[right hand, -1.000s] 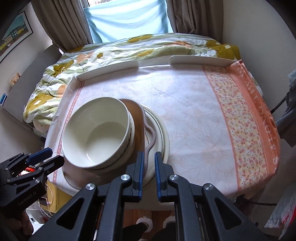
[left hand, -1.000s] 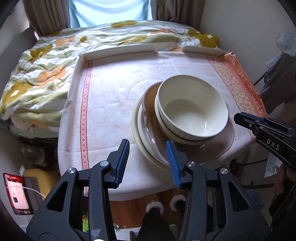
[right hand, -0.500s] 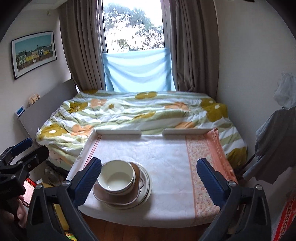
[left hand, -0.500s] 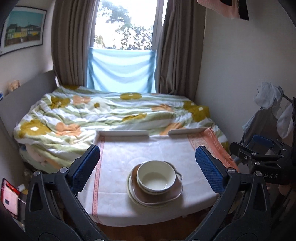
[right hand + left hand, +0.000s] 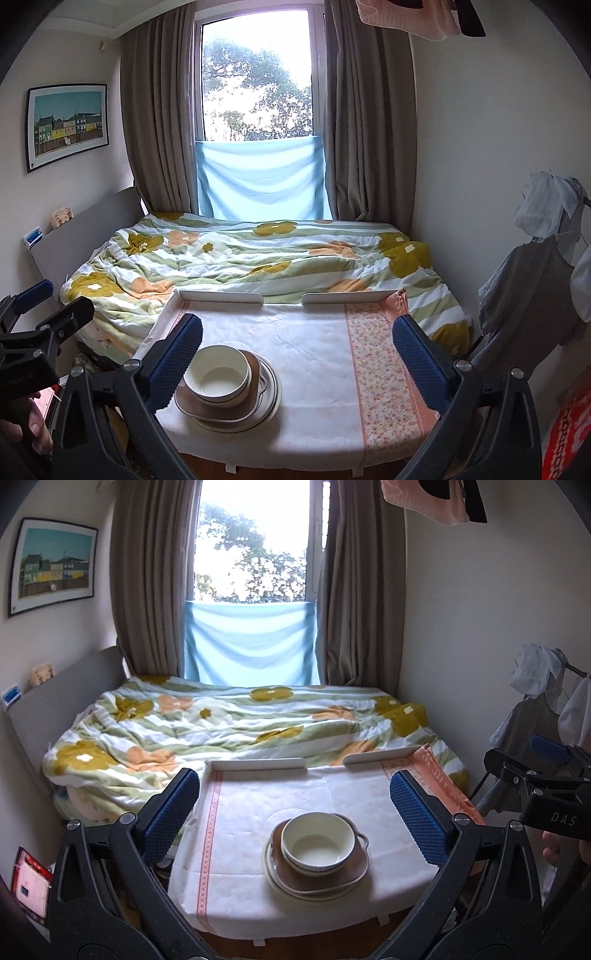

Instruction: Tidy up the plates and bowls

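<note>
Cream china sits in one stack on the table [image 5: 295, 797], toward its near edge: one bowl [image 5: 317, 840] on top, a second rim showing just under it, then one brown handled dish [image 5: 325, 882], then what looks like two pale plates [image 5: 271, 864], though their rims are too thin to count surely. From the right wrist view the same bowl [image 5: 218, 373], brown dish [image 5: 188, 400] and plates [image 5: 271, 387] lie at the table's left front, just behind the right claw's left pad.

Two claws are in view. The left claw [image 5: 295, 825] has just been opening and now stands spread wide, blue pads far apart, with nothing between them; it touches nothing and hangs short of the stack. The right claw [image 5: 295, 354] has likewise just been opening, is spread equally wide and carries nothing. Each shows at the edge of the other's view, gripped by a hand.

A white cloth with orange borders covers the table [image 5: 306, 339]. Two low white rails [image 5: 256, 764] line the far edge with a gap between them. The far half and the whole right side of the cloth lie bare. A bed [image 5: 221, 720] butts against the far edge, and a clothes rack [image 5: 535, 280] stands close on the right.
</note>
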